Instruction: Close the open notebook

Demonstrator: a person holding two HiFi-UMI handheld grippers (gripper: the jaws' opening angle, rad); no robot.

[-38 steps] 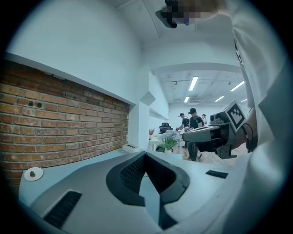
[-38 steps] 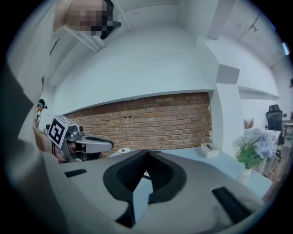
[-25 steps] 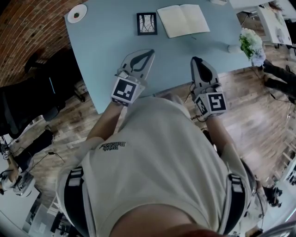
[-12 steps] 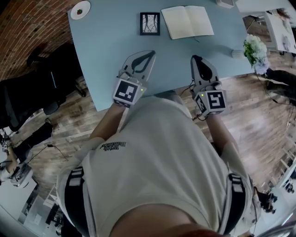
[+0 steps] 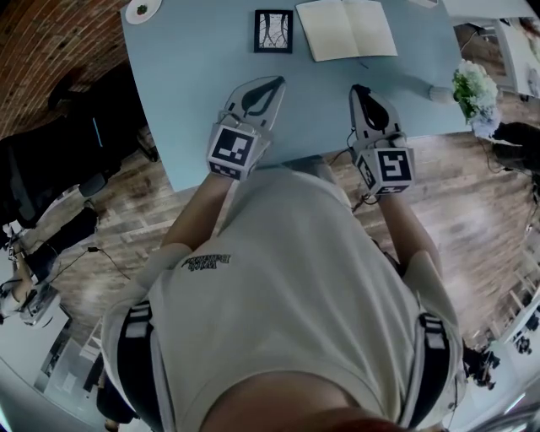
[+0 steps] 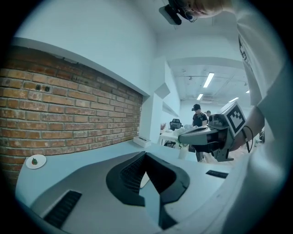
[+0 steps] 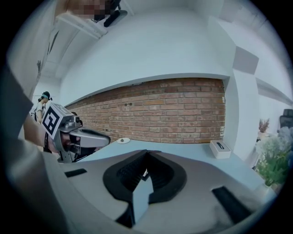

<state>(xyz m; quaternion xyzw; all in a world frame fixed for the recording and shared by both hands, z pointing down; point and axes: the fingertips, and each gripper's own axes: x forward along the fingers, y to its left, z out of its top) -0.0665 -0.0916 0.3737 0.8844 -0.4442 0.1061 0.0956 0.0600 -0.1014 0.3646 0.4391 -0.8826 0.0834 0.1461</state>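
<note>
The open notebook point(image 5: 346, 27) lies flat with its cream pages up at the far side of the light blue table point(image 5: 194, 76). My left gripper point(image 5: 275, 82) is over the near part of the table, well short of the notebook and to its left, jaws shut with nothing in them. My right gripper point(image 5: 357, 88) is level with it, straight in front of the notebook, also shut and empty. In the left gripper view the left gripper point(image 6: 145, 154) has its tips together. The right gripper point(image 7: 147, 152) looks the same in its own view.
A black picture frame point(image 5: 272, 31) lies left of the notebook. A small plate point(image 5: 142, 10) sits at the far left corner, white flowers point(image 5: 474, 91) at the table's right edge, and a white box point(image 7: 220, 148) near the brick wall. Wooden floor surrounds the table.
Both grippers have edged forward over the table's near edge and sunk a little. Their jaws have stayed together. The notebook has not moved on the table.
</note>
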